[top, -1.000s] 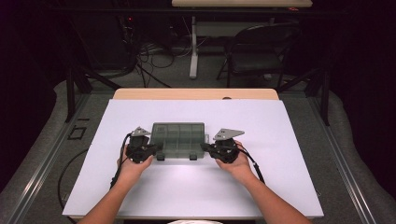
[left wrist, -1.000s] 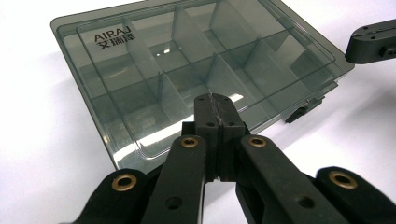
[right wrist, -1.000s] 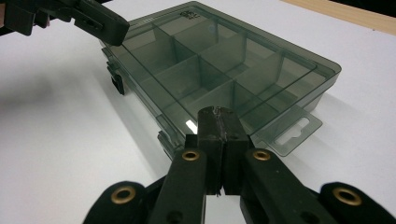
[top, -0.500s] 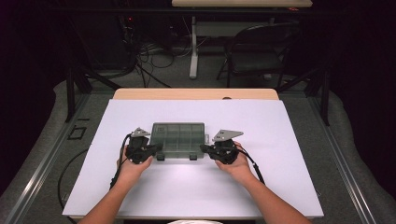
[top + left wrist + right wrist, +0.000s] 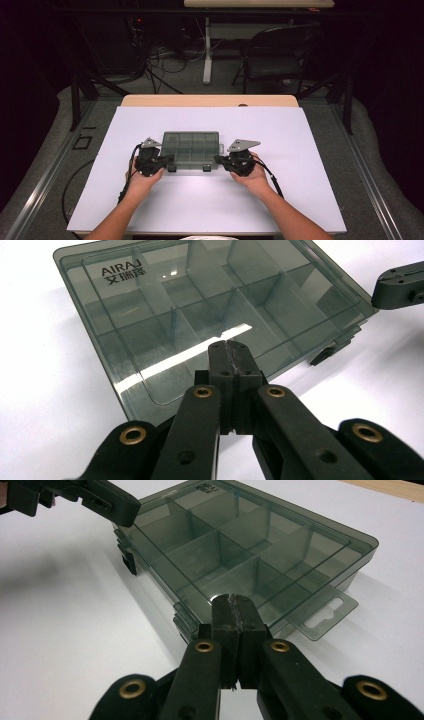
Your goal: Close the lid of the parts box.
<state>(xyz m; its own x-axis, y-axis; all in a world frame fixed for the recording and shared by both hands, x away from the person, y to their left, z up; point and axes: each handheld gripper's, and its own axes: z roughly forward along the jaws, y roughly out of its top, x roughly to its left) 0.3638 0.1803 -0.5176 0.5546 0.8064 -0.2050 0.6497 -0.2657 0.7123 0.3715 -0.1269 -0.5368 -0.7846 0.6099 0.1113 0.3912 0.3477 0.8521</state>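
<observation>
Tabletop point(image 5: 300, 200): organizer box point(image 5: 191, 150) (lidded) between hand-held grippers.

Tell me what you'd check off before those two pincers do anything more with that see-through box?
1. Box lies flat on the white table: ok.
2. Lid is down over the compartments: ok, it looks closed.
3. Latches on the front edge fastened: cannot tell.
4. Left gripper is shut, with nothing between its jaws, tip at the box's front left corner: ok.
5. Right gripper is shut, with nothing between its jaws, tip at the box's front right corner: ok.
6. Compartments look empty, so nothing seems likely to spill: ok, as far as the tinted lid lets one see.
</observation>
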